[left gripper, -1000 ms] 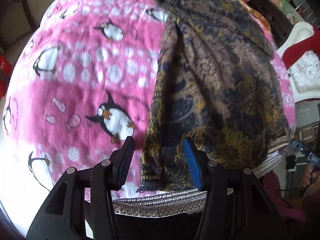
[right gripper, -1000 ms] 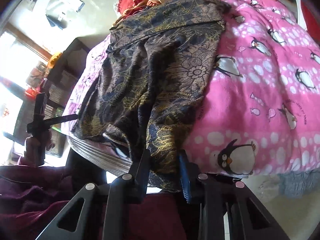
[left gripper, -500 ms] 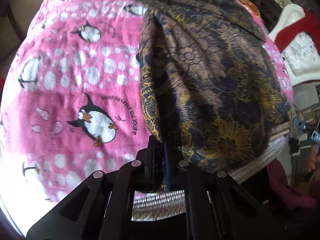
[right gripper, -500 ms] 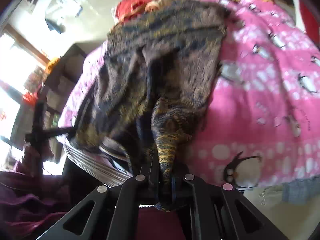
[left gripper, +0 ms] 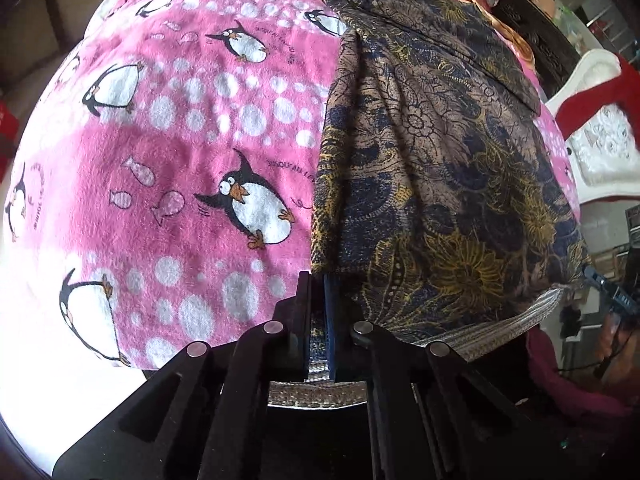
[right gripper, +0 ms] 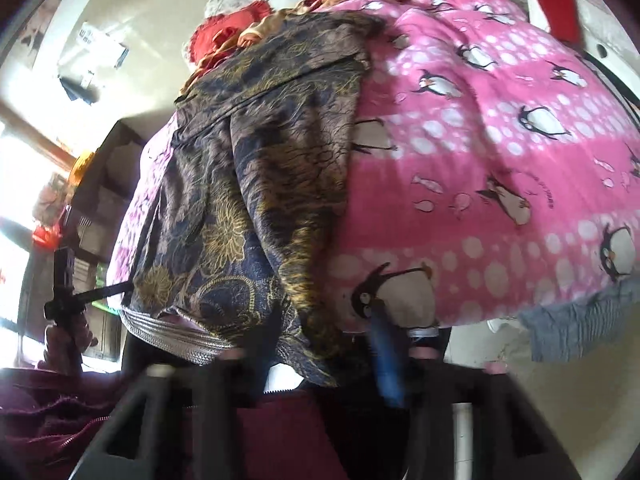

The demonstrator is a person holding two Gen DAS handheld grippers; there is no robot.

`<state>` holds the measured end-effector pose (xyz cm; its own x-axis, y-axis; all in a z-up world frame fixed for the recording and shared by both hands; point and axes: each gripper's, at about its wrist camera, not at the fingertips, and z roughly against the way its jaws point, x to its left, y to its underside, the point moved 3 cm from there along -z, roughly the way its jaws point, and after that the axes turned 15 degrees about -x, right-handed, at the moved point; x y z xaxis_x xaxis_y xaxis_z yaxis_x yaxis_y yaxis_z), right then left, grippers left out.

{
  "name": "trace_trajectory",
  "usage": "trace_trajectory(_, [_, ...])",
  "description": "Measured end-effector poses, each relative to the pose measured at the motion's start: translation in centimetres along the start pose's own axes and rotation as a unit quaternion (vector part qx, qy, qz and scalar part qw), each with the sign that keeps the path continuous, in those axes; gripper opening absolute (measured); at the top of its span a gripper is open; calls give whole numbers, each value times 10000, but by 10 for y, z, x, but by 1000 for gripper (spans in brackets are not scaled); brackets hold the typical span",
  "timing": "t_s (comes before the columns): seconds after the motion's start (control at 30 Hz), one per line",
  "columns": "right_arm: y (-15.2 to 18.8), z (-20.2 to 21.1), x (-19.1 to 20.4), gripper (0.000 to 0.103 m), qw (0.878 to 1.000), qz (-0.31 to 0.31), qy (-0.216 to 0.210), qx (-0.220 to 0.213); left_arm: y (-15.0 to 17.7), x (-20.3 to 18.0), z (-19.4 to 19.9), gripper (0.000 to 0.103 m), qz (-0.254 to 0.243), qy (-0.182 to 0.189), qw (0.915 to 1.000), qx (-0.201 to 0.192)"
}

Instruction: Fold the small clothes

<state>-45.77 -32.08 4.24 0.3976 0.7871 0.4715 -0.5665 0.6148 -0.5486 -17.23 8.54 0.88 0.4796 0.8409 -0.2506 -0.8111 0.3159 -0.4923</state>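
Observation:
A brown, navy and gold floral garment (left gripper: 432, 152) lies lengthwise on a pink penguin blanket (left gripper: 180, 140). My left gripper (left gripper: 319, 300) is shut on the garment's near left hem corner. In the right wrist view the same garment (right gripper: 260, 168) hangs over the bed's near edge. My right gripper (right gripper: 320, 344) is open, blurred by motion, its jaws on either side of the loose hem corner without holding it.
The pink blanket (right gripper: 500, 140) covers the bed to the right of the garment. A silver woven mat edge (left gripper: 500, 328) shows under the hem. Red and orange clothes (right gripper: 240, 36) lie at the far end. A white chair (left gripper: 600, 152) stands at the right.
My left gripper closed on the hem and stays shut on it. My right gripper, shut on the hem half a second ago, has opened and the cloth has dropped back.

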Motion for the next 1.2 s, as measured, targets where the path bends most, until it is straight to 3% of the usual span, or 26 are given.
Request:
trace_trajectory(0.07, [-2,2,1,49,9999,62,-106,8,-2,1,-3,26,76,114,9999,35])
trace_trajectory(0.13, [-3,-1,5,49,9997,92,-218,32,-3,0,-7,40,195,156,9997,9])
trace_trajectory(0.2, [-4,-6,8,49,9995,58,-315,45,-4,-4,-7,42,292,155,9994,-82])
trace_trajectory(0.37, [-4,-20,22,48,9985,252,-446,178,-4,-20,-19,42,-151,-87,9998,20])
trace_trajectory(0.43, [-4,-22,26,34,9979,395,-461,220,-1,-28,-23,42,-478,-141,9987,54])
trace_trajectory(0.53, [-4,-26,30,13,9965,636,-447,308,2,-37,-29,17,-635,-46,9978,160])
trace_trajectory(0.57, [-5,-27,30,10,9963,649,-473,315,2,-38,-30,8,-609,-2,9980,185])
trace_trajectory(0.7, [-23,-26,34,8,9954,281,-894,173,-13,-40,-23,5,-325,340,9989,-18])
trace_trajectory(0.9, [-89,-17,41,8,9874,-129,-1466,-578,-82,-28,7,5,129,778,9926,-926])
trace_trajectory(1.07, [-146,-32,45,8,9844,-70,-1397,-1064,-157,-30,12,5,421,886,9822,-1602])
trace_trajectory(1.2, [-195,-58,39,8,9829,-116,-1233,-1364,-218,-44,-2,5,174,941,9771,-1902])
